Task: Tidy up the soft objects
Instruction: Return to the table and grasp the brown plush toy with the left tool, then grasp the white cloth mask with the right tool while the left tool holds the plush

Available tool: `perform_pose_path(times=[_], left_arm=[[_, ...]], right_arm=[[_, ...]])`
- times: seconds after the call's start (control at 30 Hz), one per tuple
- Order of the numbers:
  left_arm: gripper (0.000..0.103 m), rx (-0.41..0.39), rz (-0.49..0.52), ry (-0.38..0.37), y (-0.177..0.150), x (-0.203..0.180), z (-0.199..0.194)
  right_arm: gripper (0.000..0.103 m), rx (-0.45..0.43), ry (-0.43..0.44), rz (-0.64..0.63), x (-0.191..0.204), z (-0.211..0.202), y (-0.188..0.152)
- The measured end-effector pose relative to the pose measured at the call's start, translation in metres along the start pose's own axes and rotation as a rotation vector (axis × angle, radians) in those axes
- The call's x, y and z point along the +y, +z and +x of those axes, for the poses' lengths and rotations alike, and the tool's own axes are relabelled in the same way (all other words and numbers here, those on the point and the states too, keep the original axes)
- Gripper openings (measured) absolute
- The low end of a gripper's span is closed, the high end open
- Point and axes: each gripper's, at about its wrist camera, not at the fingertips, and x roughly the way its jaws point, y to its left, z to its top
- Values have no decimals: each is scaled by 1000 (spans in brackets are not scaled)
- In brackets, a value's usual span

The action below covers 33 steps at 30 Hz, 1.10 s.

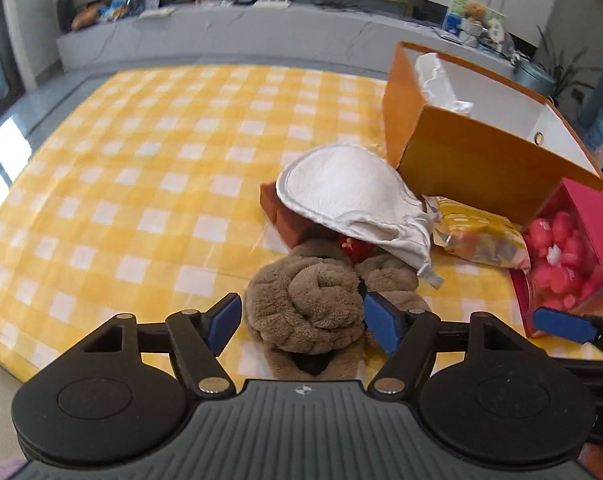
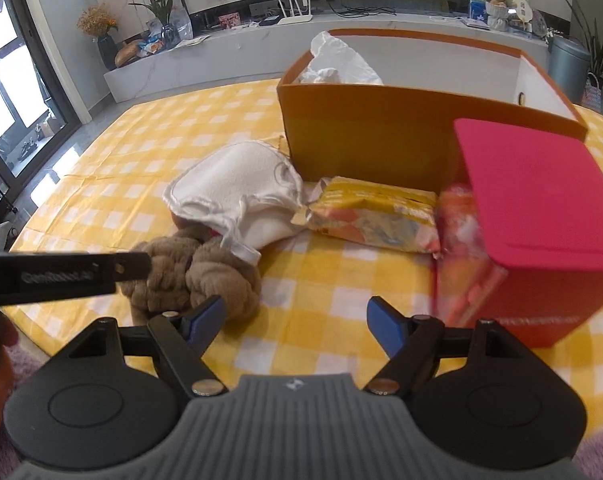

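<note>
A brown plush knotted toy (image 1: 305, 304) lies on the yellow checked cloth (image 1: 141, 184). My left gripper (image 1: 301, 322) is open with its blue pads on either side of the toy. A white cloth pouch (image 1: 349, 196) lies over a brown block behind it. The toy (image 2: 197, 280) and pouch (image 2: 237, 196) also show in the right wrist view. My right gripper (image 2: 295, 326) is open and empty above the cloth, right of the toy. An orange box (image 2: 365, 132) with white paper inside stands behind.
A yellow snack packet (image 2: 373, 216) lies before the orange box. A red box (image 2: 541, 216) with pink pieces stands at the right, close to my right gripper. A grey ledge with plants and a router runs along the back wall.
</note>
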Motion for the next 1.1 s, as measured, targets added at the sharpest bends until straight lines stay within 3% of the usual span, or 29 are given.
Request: perform_pose_path(times=[0.17,0.27,0.53,0.7,0.93,1.07,1.1], left_arm=[[82,-6,-67,28,2,9,12],[82,6,-81,-15,2,10,16],[89,58,-117,-12,1,10,34],[88,67,-150,-34,2,13,41],[60,28,-78,-26,1,0,35],[43,14,-106,-39,-1,6,27],[43,10,-118,-48,-1,9,23]], right_arm=[[69,27,35,15,5,20,7],[64,59,53,29,9,33,7],[58,99,76,31,18,51,6],[56,120,73,33,21,62,4],[56,122,75,31,24,66,2],[56,122,82,24,23,61,2],[56,118,86,20,22,58,2]])
